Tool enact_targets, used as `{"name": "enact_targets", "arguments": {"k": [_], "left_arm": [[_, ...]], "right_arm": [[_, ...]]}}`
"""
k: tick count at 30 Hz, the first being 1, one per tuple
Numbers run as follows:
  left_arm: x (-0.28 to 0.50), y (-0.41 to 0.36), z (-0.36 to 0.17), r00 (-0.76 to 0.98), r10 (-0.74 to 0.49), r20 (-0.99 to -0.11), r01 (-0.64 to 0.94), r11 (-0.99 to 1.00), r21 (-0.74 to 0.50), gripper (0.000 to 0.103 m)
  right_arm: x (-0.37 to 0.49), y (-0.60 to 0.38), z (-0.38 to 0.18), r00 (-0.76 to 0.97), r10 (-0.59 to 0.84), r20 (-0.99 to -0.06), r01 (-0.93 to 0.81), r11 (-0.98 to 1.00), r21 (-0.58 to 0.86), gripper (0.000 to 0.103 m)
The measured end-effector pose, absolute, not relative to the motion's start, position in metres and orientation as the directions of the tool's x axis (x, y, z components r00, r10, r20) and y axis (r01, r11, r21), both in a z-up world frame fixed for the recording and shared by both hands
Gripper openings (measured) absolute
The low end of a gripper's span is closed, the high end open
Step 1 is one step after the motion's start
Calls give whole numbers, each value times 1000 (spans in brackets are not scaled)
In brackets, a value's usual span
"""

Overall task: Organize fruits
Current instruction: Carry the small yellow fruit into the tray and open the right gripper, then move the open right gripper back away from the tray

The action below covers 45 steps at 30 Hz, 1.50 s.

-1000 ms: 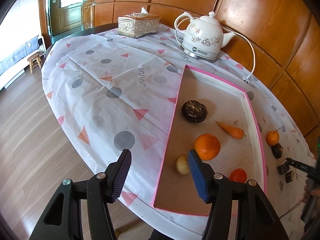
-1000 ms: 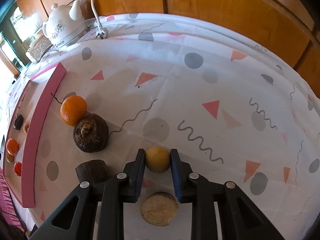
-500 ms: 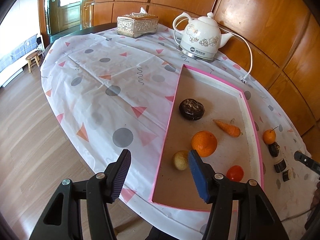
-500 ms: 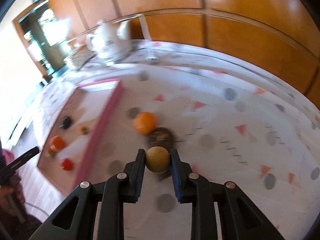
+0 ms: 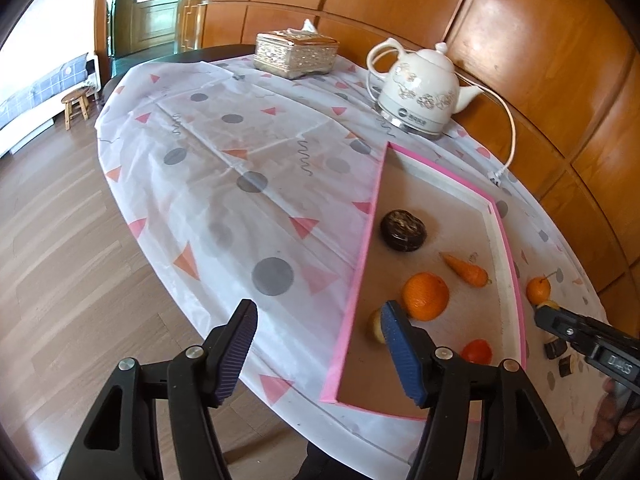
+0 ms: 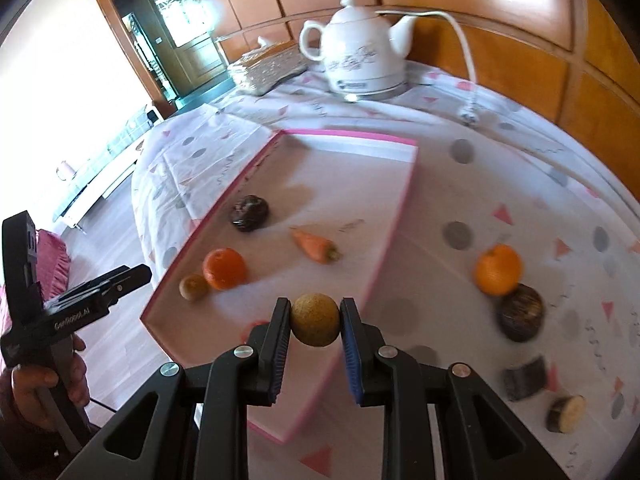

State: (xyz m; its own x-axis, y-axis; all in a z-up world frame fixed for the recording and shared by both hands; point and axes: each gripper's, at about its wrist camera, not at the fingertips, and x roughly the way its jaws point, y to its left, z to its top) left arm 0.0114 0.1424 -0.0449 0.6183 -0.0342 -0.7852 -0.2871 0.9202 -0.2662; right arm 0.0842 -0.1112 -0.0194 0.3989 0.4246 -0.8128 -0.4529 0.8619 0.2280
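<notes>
My right gripper (image 6: 315,320) is shut on a small round yellow-brown fruit (image 6: 315,319) and holds it in the air over the near right rim of the pink-edged tray (image 6: 394,236). In the tray lie a dark round fruit (image 6: 250,213), a carrot (image 6: 316,245), an orange (image 6: 224,268) and a small yellowish fruit (image 6: 193,287). A second orange (image 6: 499,269) and a dark fruit (image 6: 520,312) lie on the cloth to the right. My left gripper (image 5: 316,342) is open and empty at the tray's near left corner (image 5: 352,304).
A white kettle (image 5: 420,92) with its cord and a tissue box (image 5: 296,54) stand at the table's far side. Two dark cut pieces (image 6: 524,378) and a cut round slice (image 6: 566,414) lie on the cloth at the right. The table edge drops to wooden floor at the left.
My right gripper has lifted the yellow-brown fruit off the cloth and carried it left, over the tray's edge. My left gripper has drawn back a little.
</notes>
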Motion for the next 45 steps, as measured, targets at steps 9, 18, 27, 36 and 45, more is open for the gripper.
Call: {"name": "enact_targets", "arguments": {"k": [9, 18, 27, 36, 45], "left_arm": [[12, 146, -50, 609, -41, -792, -293, 916, -272, 65], [12, 141, -49, 607, -46, -793, -281, 921, -268, 65], [11, 128, -44, 612, -51, -789, -247, 936, -252, 65], [10, 116, -41, 611, -56, -789, -211, 950, -231, 65], [9, 103, -40, 605, -62, -794, -182, 960, -214, 65]], "right_arm": [[104, -76, -40, 354, 400, -845, -444, 867, 225, 28], [86, -93, -36, 388, 361, -848, -440, 881, 174, 32], [64, -125, -27, 444, 303, -844, -420, 902, 103, 35], [48, -174, -20, 487, 247, -838, -353, 933, 70, 36], [37, -217, -15, 513, 194, -836, -280, 959, 50, 36]]}}
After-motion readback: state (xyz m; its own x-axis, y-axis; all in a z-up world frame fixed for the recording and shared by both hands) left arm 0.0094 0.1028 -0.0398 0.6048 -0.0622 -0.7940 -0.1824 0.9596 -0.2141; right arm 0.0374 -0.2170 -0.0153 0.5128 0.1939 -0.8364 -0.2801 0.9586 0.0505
